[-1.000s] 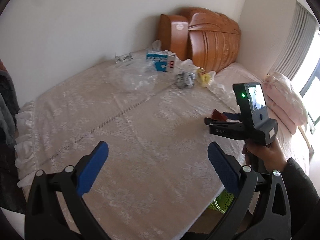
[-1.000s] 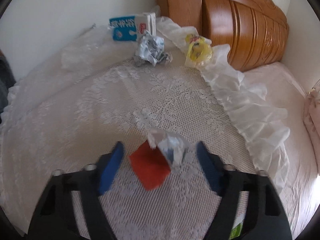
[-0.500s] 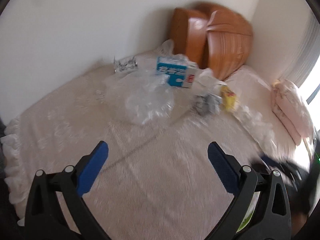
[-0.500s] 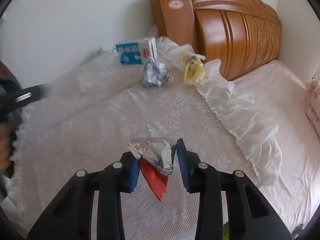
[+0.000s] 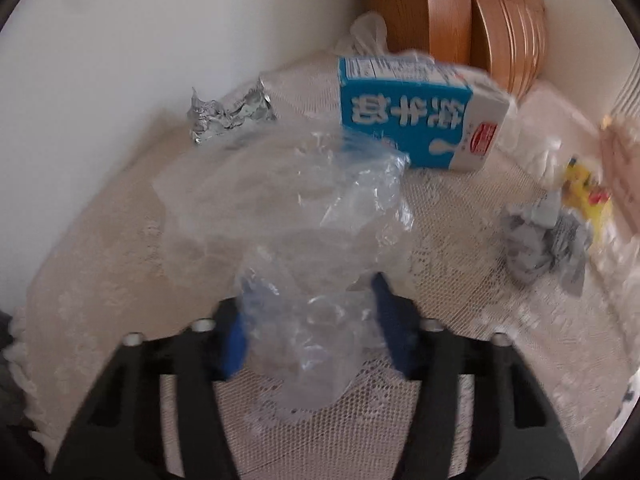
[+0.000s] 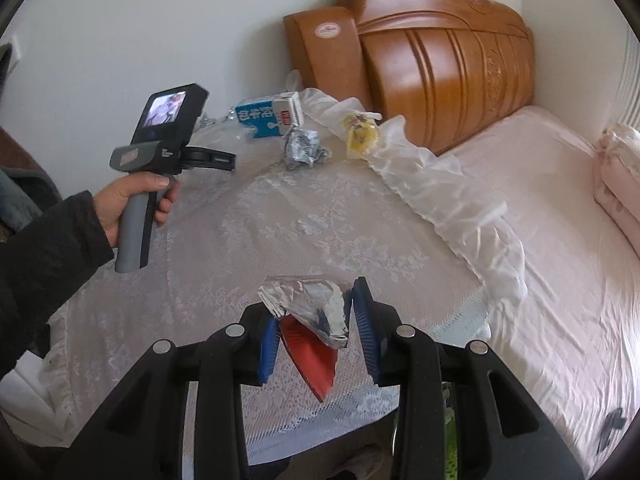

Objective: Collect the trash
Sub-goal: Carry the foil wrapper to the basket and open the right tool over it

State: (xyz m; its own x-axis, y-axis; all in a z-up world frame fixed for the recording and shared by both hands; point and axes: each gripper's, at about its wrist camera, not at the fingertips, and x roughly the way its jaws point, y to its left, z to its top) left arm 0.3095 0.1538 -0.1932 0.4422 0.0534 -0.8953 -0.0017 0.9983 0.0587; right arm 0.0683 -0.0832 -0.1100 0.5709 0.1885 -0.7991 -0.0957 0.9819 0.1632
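My left gripper (image 5: 310,316) has its blue pads closed around a crumpled clear plastic bag (image 5: 304,216) on the lace-covered bed. Behind the bag lie a blue milk carton (image 5: 412,120), a crumpled foil piece (image 5: 228,114), a grey crumpled paper (image 5: 544,240) and a yellow wrapper (image 5: 584,192). My right gripper (image 6: 318,332) is shut on a red and silver foil wrapper (image 6: 316,320), held above the bed's near edge. The right wrist view shows the left gripper (image 6: 208,158) near the carton (image 6: 266,116), grey paper (image 6: 304,148) and yellow wrapper (image 6: 360,136).
A wooden headboard (image 6: 432,56) stands at the back against the white wall. A ruffled lace edge (image 6: 448,192) runs across the bed, with pink sheet (image 6: 560,240) and pillows (image 6: 620,176) to the right. Something green (image 6: 450,432) shows below the bed's edge.
My left gripper moved forward to the clear plastic bag and closed on it. My right gripper closed on the red and silver wrapper and lifted it back from the bed.
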